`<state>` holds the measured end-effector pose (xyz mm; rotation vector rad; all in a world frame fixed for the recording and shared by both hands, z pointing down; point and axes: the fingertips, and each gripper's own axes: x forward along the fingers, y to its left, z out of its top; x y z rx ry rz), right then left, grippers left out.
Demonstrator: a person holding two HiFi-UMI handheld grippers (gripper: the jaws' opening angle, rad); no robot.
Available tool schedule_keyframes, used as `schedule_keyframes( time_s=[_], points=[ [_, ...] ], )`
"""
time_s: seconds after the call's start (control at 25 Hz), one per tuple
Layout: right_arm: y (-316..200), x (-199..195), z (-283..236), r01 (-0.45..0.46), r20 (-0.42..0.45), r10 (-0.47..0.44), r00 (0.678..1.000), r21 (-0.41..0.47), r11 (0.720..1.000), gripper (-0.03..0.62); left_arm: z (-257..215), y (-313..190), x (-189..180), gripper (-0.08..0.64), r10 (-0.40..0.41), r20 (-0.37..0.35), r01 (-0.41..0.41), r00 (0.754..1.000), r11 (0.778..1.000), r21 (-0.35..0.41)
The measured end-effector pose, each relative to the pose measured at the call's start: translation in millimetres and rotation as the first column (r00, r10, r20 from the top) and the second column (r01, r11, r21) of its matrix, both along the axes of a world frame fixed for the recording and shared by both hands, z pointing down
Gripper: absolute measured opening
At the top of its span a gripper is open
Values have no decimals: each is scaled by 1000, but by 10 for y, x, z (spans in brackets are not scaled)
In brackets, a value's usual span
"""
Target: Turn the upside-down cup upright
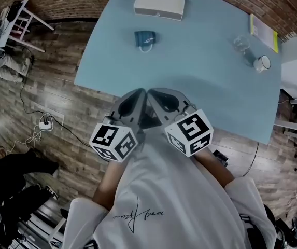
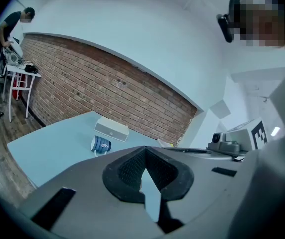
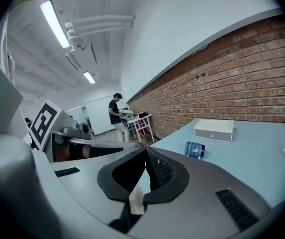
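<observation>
Though near boxy white case [image 1: 159, 4], rounded blue cup [image 1: 146, 39] on smooth table [image 1: 200, 82].

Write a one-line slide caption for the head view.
Left claw and right claw, both shut, side by side at the near edge of a table holding a mug and box.

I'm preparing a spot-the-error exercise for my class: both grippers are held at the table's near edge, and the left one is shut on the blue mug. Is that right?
Not quite. The left gripper is shut on nothing; the blue mug lies far across the table, as the left gripper view shows. The rest holds.
</observation>
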<state>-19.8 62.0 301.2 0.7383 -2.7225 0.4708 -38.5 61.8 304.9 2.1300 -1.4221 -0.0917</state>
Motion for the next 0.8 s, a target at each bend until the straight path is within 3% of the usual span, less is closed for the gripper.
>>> schedule_keyframes(
  time_s=[0.52, 0.8],
  points=[
    [-271, -41, 16, 11, -13, -11, 1000, 21, 1000, 21, -40, -315, -73, 9, -7, 9, 7, 1000, 1000, 26],
    [-643, -22, 20, -48, -25, 49, 998, 24, 999, 21, 21, -631, -184, 9, -11, 32, 11, 999, 1000, 13]
  ],
)
